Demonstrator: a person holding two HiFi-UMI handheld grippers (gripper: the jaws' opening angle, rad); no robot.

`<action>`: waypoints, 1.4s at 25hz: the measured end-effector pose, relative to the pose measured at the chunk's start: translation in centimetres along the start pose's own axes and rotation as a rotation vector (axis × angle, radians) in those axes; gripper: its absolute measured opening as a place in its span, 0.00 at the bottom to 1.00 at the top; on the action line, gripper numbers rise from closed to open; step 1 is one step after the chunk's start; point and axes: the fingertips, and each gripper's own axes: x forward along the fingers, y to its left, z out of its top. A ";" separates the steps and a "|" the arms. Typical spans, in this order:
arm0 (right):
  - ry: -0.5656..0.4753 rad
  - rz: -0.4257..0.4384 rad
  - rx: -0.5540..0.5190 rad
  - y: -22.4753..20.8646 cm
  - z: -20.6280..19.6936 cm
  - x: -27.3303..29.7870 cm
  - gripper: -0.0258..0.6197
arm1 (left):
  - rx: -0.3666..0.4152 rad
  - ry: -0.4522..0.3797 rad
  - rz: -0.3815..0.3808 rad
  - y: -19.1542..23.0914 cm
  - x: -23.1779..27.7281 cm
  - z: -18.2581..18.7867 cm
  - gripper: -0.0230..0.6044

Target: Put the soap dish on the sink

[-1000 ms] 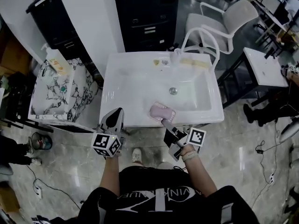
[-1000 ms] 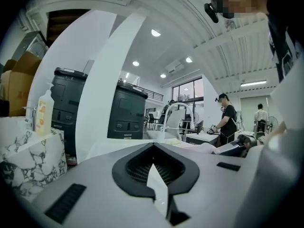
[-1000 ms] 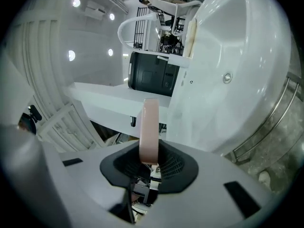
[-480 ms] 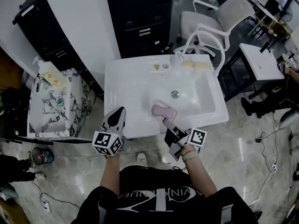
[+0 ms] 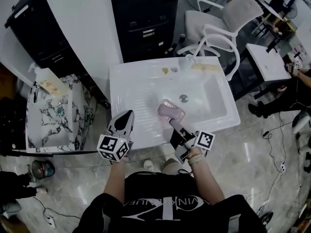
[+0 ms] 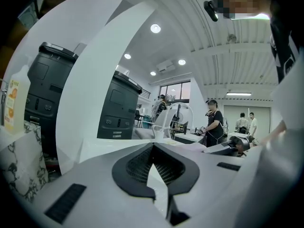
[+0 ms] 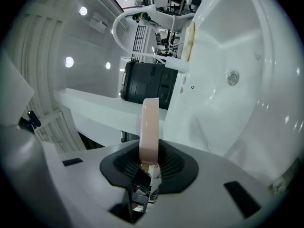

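The pink soap dish [image 5: 171, 111] hangs over the front part of the white sink [image 5: 121, 76], near the basin's left side. My right gripper [image 5: 174, 124] is shut on its near edge. In the right gripper view the soap dish [image 7: 148, 122] stands edge-on between the pads of the right gripper [image 7: 149, 148], with the sink basin [image 7: 237, 108] to its right. My left gripper [image 5: 127, 115] points over the sink's front left rim; its jaws meet at the tips with nothing between them. The left gripper [image 6: 153, 145] faces across the flat sink top [image 6: 107, 148].
A curved faucet [image 5: 187, 61] and a beige strip [image 5: 204, 67] sit on the sink's back rim, and the drain [image 5: 183, 98] is mid-basin. A marble-patterned cabinet [image 5: 53, 115] with a bottle [image 5: 46, 84] stands left. Behind are a black cabinet [image 5: 146, 18] and a white chair [image 5: 218, 18].
Both grippers have moved forward over the sink. The soap dish has gone with the right gripper from the front rim to a spot over the basin.
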 end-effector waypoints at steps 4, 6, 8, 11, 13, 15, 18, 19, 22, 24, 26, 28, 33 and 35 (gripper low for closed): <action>-0.014 -0.005 -0.006 0.2 0.3 0.9 0.18 | -0.021 0.006 -0.030 -0.3 0.7 -0.4 0.06; -0.025 -0.005 0.009 0.0 0.7 1.3 0.18 | -0.025 0.008 -0.044 -0.5 1.4 -0.5 0.06; -0.024 -0.003 0.010 -0.2 1.3 1.9 0.18 | -0.023 0.015 -0.056 -0.6 2.2 -0.7 0.06; -0.005 -0.016 0.006 -1.0 1.9 2.8 0.18 | -0.023 0.034 -0.059 -0.3 3.5 -1.2 0.06; 0.005 -0.034 0.010 -1.7 2.6 3.5 0.18 | -0.024 0.041 -0.058 0.0 4.3 -1.2 0.06; 0.007 -0.046 0.023 -2.2 3.4 4.3 0.18 | -0.019 0.053 -0.058 0.4 5.2 -1.3 0.06; 0.014 -0.078 0.045 -3.0 5.0 5.6 0.18 | -0.021 0.063 -0.048 1.2 6.8 -1.2 0.06; 0.018 -0.086 0.044 -3.2 5.6 6.0 0.18 | -0.025 0.061 -0.049 1.4 7.5 -1.1 0.06; 0.019 -0.081 0.042 -3.4 7.3 7.1 0.18 | -0.038 0.058 -0.056 1.5 9.3 -1.1 0.06; 0.015 -0.072 0.049 -3.6 8.2 7.9 0.18 | -0.042 0.061 -0.062 1.7 10.4 -1.2 0.06; 0.014 -0.071 0.045 -4.0 8.9 8.8 0.18 | -0.036 0.072 -0.070 2.0 11.6 -1.4 0.06; 0.018 -0.075 0.047 -4.6 9.5 9.6 0.18 | -0.032 0.086 -0.075 2.4 12.6 -1.9 0.06; 0.032 -0.086 0.062 -6.1 11.0 11.9 0.18 | -0.068 0.094 -0.074 3.3 15.3 -2.8 0.06; 0.038 -0.072 0.072 -6.4 11.4 13.1 0.18 | -0.080 0.107 -0.073 3.6 16.3 -3.4 0.06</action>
